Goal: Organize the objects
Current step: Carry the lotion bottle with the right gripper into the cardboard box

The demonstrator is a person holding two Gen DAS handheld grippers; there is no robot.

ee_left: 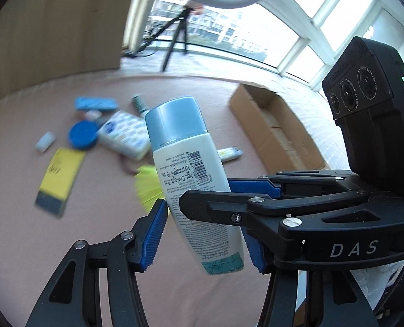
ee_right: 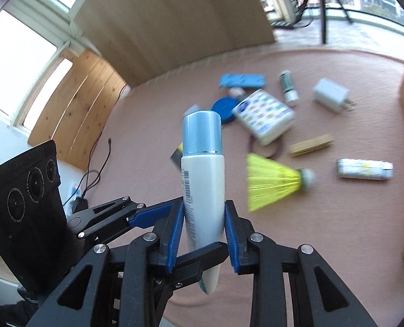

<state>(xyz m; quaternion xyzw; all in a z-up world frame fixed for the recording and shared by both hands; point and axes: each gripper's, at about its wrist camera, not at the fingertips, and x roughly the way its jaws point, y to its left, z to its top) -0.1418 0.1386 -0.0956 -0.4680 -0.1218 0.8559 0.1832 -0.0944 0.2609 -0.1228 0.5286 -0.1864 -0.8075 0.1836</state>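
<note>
- The white bottle point(ee_right: 203, 190) with its pale blue cap point(ee_right: 202, 132) stood raised above the pink tabletop point(ee_right: 324, 231), cap uppermost; it was held by both tongs at once, neither end touching the surface.
- The right gripper point(ee_right: 203, 234) was clamped on the bottle's lower body; its blue pads point(ee_right: 230, 234) pressed on the two narrow sides, and the bottle's base hung below them.
- The left gripper point(ee_left: 204, 237) also bracketed the bottle, crosswise to the right one; its near blue pad point(ee_left: 155, 234) lay against the bottle's side, while the far pad was largely hidden behind the right tongs' black arm, so a full grip there could not be told.
- Just beyond the tongs lay a yellow shuttlecock point(ee_right: 272, 181), on its side; near it, a thin wooden piece point(ee_right: 310, 145) and a small printed tube point(ee_right: 365, 169).
- Further ahead sat a printed white box point(ee_right: 263, 115), touching a round blue lid point(ee_right: 225, 107); behind these a blue case point(ee_right: 242, 80), a green-and-white tube point(ee_right: 289, 88) and a white charger plug point(ee_right: 332, 95).
- To the left of the left tongs lay a yellow card point(ee_left: 58, 178) and a small white cylinder point(ee_left: 45, 141); to the right, an open cardboard box point(ee_left: 275, 128) rested at the table's edge.
</note>
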